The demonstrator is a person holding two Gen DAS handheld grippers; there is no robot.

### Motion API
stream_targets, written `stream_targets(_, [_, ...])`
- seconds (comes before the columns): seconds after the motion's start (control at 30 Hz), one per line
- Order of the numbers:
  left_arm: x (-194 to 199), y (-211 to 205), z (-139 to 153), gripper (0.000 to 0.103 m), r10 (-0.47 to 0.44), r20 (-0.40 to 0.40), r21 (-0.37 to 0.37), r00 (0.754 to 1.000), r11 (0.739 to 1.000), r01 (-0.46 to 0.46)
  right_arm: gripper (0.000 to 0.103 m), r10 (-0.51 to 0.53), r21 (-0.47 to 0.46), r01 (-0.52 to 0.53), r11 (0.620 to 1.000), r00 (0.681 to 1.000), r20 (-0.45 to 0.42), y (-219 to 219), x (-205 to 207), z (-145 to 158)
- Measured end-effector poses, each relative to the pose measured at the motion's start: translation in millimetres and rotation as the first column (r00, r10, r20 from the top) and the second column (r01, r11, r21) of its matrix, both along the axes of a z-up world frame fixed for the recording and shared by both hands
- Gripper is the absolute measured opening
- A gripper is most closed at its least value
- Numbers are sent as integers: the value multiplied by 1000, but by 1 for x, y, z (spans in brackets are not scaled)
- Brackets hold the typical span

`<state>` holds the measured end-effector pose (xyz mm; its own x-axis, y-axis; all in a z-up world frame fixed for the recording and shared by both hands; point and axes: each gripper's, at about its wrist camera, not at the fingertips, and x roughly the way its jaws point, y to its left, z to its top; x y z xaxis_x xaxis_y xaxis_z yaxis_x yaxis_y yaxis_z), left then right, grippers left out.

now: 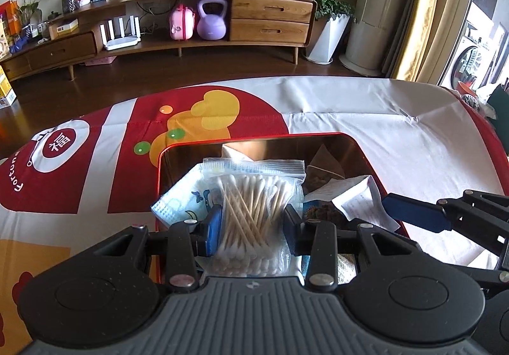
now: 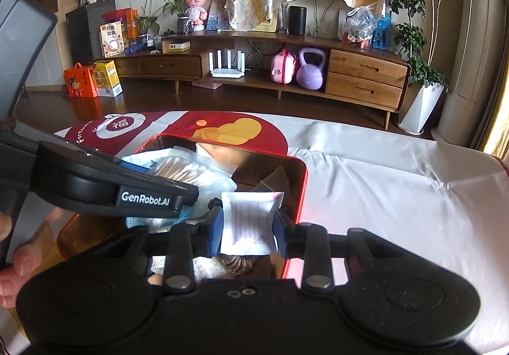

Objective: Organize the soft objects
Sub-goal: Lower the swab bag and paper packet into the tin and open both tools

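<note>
You're pinching the cotton swab bag (image 1: 251, 221) with the left gripper (image 1: 251, 224) and a white packet (image 2: 248, 221) with the right gripper (image 2: 248, 227), both over the red tray (image 1: 362, 145), probably to sort them.

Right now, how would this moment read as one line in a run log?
left gripper: shut on bag of cotton swabs | right gripper: shut on white paper packet | both over red tray

- Showing one red tray (image 1: 366, 145).
- Holding one zip bag of cotton swabs (image 1: 251, 212), the swabs too many to count.
- Sitting in it: one white sachet (image 2: 248, 221), one blue patterned pack (image 1: 184, 199), perhaps one tea pouch (image 1: 324, 164), blurred.
- Working: two grippers, left gripper (image 1: 251, 227) and right gripper (image 2: 246, 232).
- Covering: one printed tablecloth (image 1: 366, 100).
</note>
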<state>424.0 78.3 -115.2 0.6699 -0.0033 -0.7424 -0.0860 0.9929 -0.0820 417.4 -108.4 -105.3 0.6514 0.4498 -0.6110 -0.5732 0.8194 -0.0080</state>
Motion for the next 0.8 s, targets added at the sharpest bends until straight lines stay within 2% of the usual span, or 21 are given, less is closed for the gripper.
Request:
stream_targets(0.23, [-2, 1, 4, 42, 0, 7, 5, 1000, 1000, 0, 44, -13, 7, 13, 1000, 1000, 4, -4, 2, 3])
stream_targets(0.3, [-4, 2, 6, 49, 3, 15, -3, 1000, 1000, -3, 47, -13, 9, 13, 1000, 1000, 4, -7, 0, 4])
stream_targets(0.37, [-7, 3, 9, 64, 6, 31, -21, 1000, 1000, -5, 51, -14, 10, 14, 1000, 1000, 5, -7, 0, 4])
stream_targets(0.43, [-10, 4, 13, 70, 13, 46, -24, 999, 1000, -12, 52, -15, 15, 15, 1000, 1000, 4, -8, -1, 5])
stream_targets(0.8, [-36, 9, 32, 70, 42, 73, -27, 996, 999, -40, 62, -19, 61, 18, 998, 1000, 10, -27, -24, 25])
